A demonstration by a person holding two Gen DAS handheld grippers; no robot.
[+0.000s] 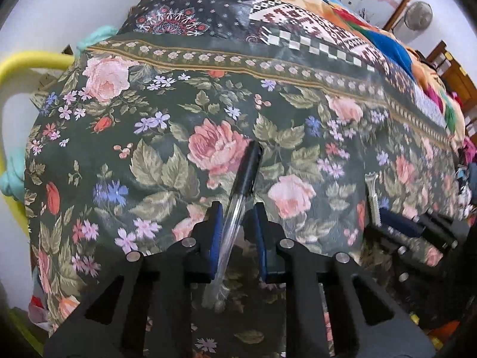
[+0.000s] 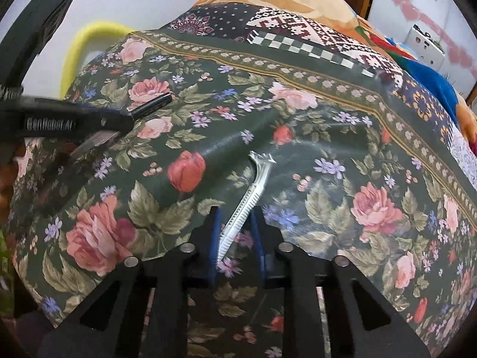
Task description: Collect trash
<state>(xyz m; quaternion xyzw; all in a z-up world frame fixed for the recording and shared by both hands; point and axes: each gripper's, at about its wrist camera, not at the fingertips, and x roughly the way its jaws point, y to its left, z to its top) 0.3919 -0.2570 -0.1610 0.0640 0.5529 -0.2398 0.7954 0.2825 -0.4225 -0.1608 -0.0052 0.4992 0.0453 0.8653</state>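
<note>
Gripping pen (image 1: pixel 243 185), left tongs (image 1: pixel 237 208); right tongs (image 2: pixel 235 211) clamp razor (image 2: pixel 249 197); floral bedspread (image 2: pixel 328 137) underneath.

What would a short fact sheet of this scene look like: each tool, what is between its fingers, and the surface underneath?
surface: flowered cloth spread over a bed
left gripper: straddles a pen, jaws narrowed close around its clear barrel
pen: black cap pointing away, lying on the cloth
right gripper: straddles a razor handle, jaws narrowed close around it
razor handle: white, ribbed, forked end pointing away
firm grip: cannot tell for either
</note>
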